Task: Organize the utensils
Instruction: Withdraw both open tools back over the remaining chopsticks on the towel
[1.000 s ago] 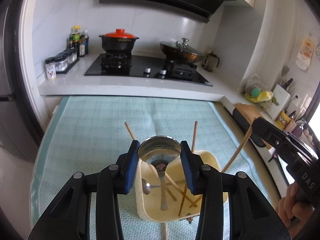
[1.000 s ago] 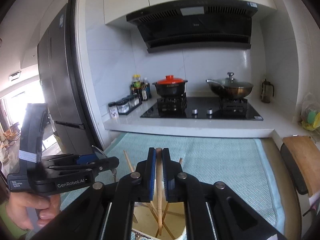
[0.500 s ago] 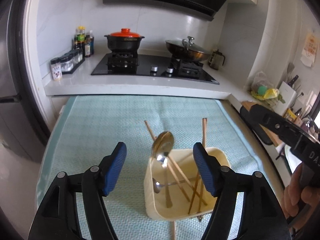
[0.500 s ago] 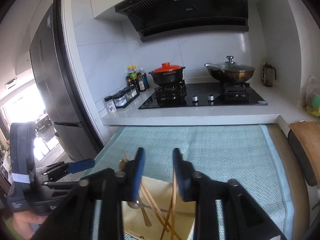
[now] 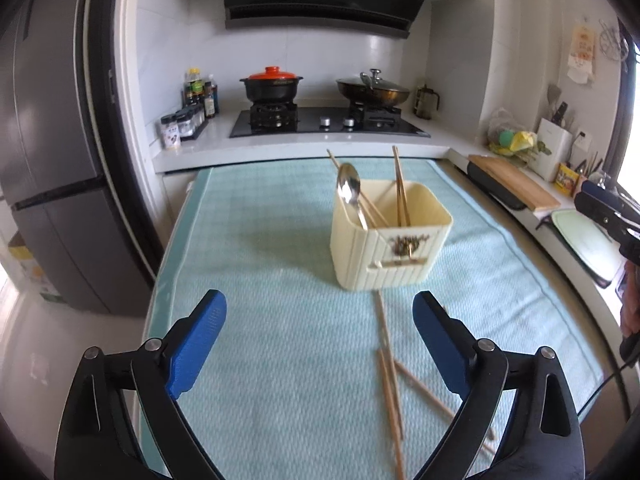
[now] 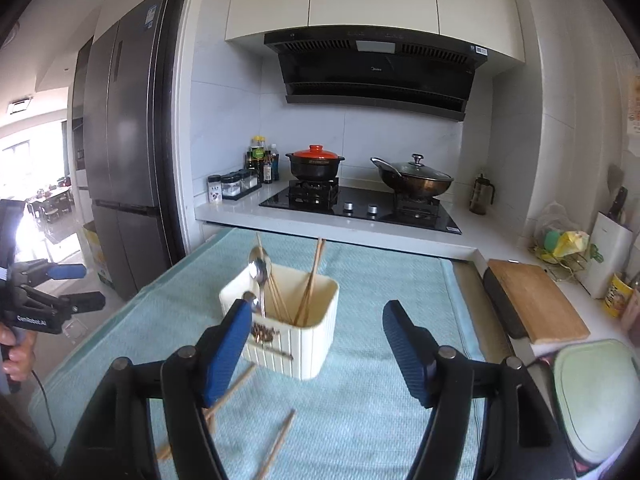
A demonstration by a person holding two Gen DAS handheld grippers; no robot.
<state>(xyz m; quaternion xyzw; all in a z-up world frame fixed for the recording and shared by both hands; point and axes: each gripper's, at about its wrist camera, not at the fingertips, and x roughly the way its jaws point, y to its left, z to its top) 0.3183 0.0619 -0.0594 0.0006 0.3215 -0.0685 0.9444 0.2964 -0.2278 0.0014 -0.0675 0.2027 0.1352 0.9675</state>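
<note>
A cream utensil holder [image 5: 390,240] stands on the teal mat [image 5: 280,280]; it also shows in the right wrist view [image 6: 288,320]. In it stand a metal spoon [image 5: 349,192] and several wooden chopsticks [image 5: 400,192]. More chopsticks [image 5: 390,376] lie loose on the mat in front of it, also in the right wrist view [image 6: 276,444]. My left gripper [image 5: 318,344] is open and empty, back from the holder. My right gripper [image 6: 316,344] is open and empty, just short of the holder.
Behind the mat is a counter with a hob [image 5: 328,122], a red-lidded pot [image 5: 272,84], a lidded wok [image 5: 374,90] and spice jars [image 5: 180,124]. A wooden cutting board [image 5: 512,178] and a green board [image 6: 596,400] lie at right. A fridge [image 5: 48,160] stands at left.
The left gripper let go of the spoon and the right of a chopstick; both now stand in the holder. Both grippers opened wide and drew back from it.
</note>
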